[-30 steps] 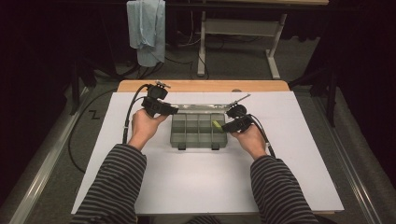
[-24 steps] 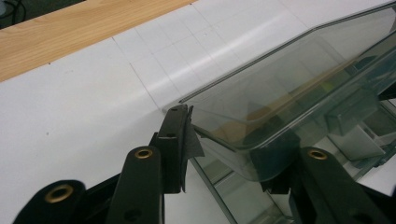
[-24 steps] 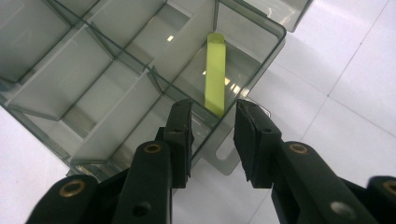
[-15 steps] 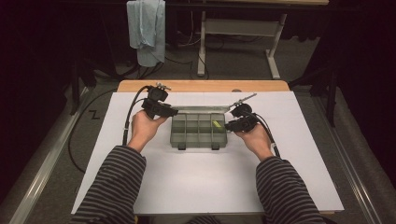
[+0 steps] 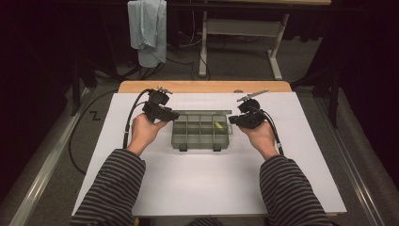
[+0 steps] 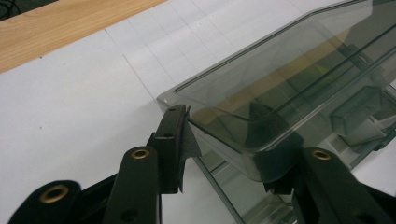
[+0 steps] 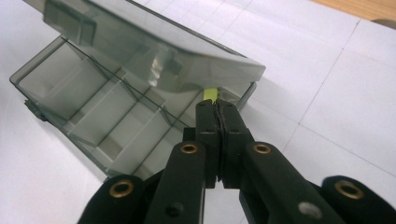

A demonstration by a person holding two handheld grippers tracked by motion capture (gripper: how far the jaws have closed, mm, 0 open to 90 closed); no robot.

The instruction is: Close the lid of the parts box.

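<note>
Fingers on my left gripper (image 6: 224,154) are holding the box lid (image 6: 280,88) up; my right fingers (image 7: 217,121) are pinched shut, empty. Next I am reaching for the yellow piece (image 7: 210,94).

A wooden counter (image 5: 202,86) is seen, almost wholly covered by a white sheet (image 5: 207,183) marked with a faint grid of fold lines; a bare strip of wood is left showing along the far edge. Near the middle of the sheet, a smoky clear compartment box (image 5: 200,136) is set directly on it, its hinged lid (image 6: 280,79) raised.
</note>
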